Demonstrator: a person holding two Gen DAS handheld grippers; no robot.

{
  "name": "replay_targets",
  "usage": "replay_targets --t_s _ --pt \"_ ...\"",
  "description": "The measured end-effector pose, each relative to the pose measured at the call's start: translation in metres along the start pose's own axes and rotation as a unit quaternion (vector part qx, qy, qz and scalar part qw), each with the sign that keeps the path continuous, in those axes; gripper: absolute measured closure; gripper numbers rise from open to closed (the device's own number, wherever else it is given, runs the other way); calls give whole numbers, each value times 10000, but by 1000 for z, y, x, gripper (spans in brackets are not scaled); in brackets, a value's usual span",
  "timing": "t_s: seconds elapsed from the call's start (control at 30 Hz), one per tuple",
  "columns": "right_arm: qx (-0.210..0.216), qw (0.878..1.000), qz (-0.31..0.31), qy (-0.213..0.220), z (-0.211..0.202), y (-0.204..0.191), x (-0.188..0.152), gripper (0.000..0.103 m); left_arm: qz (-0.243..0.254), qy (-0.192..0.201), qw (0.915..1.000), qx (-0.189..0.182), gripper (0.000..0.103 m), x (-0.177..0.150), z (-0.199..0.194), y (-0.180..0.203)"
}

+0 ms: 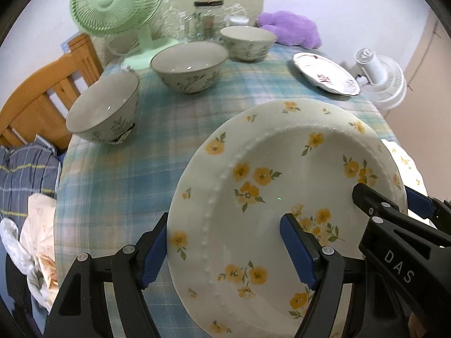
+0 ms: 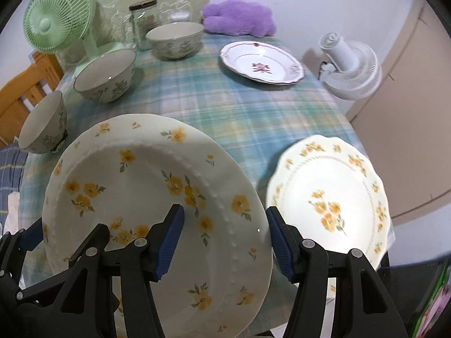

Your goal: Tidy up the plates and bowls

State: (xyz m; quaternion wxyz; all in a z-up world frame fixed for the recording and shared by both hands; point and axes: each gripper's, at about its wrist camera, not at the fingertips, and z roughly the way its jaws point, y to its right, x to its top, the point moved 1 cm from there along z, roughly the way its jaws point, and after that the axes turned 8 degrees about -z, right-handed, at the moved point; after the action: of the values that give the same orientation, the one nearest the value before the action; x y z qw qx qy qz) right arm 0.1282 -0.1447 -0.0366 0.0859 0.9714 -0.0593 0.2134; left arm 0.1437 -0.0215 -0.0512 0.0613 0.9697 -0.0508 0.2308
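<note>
From the left wrist: flowered plate (image 1: 282, 197) up off the checked tablecloth (image 1: 126, 169), face up, far rim raised. Left gripper (image 1: 225, 250) clamped across its near-left rim; right gripper (image 1: 391, 205) pinching the right rim. Three bowls (image 1: 188, 66) beyond. From the right wrist: same plate (image 2: 146, 197), right gripper (image 2: 225, 239) astride its right edge; scalloped plate (image 2: 329, 197) flat alongside.
</note>
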Motion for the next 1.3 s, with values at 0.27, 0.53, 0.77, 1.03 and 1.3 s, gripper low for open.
replay_targets --t_s 0.27,0.53,0.77,1.03,1.3 --pt "-34 9993 304 204 -11 29 -5 40 223 198 9996 -14 26 2 -9 33" --pt "25 9995 179 255 -8 81 2 40 85 222 9997 38 26 7 -8 83" --pt "74 9996 -11 265 1 126 10 40 -73 232 9997 88 26 10 -1 128" --pt "110 9995 -134 246 16 174 13 40 -191 181 9996 95 26 9 12 172" --pt "50 9999 -125 99 34 214 7 40 -205 0 9998 -6 26 1 31 209"
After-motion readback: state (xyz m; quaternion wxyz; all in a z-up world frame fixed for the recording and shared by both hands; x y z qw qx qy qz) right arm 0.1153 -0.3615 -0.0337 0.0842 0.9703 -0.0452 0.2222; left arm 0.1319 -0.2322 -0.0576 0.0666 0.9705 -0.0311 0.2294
